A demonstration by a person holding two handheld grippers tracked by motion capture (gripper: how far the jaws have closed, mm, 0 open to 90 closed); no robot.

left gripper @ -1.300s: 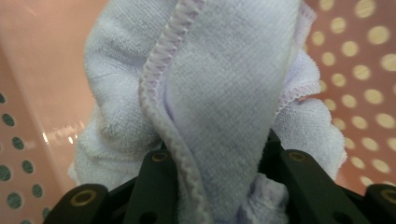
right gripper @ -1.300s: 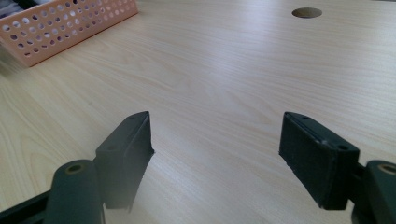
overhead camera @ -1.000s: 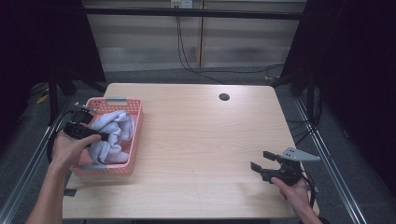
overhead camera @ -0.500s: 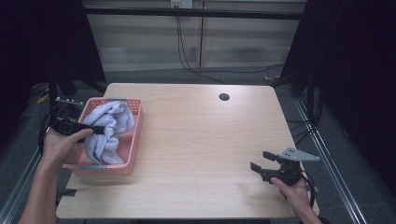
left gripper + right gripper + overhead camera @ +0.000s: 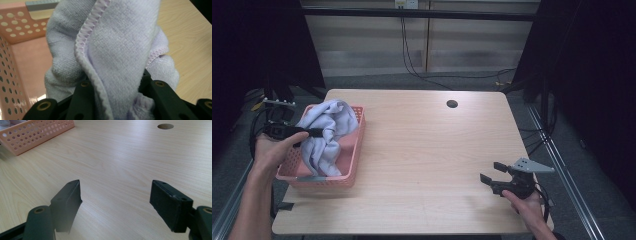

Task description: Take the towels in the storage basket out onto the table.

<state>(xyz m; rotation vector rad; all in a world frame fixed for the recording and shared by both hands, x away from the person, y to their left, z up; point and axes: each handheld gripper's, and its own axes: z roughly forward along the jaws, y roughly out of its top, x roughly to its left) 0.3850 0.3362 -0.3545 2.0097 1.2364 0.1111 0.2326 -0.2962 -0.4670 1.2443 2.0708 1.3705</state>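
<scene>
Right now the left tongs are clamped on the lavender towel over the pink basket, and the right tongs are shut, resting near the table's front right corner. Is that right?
Not quite: the right tongs are open, not shut. The right gripper view shows their jaws wide apart over the bare table. The rest holds: the left tongs are clamped on the lavender towel over the pink basket.

A pale wood tabletop [image 5: 422,150] with rounded corners lies mostly bare. A small round hole [image 5: 452,104] sits in it toward one o'clock from its centre, near the far edge. Beyond that edge, at twelve o'clock, black cables [image 5: 412,55] hang down a light panelled wall [image 5: 372,45]. Dark curtains [image 5: 582,75] stand at three and nine o'clock.
</scene>
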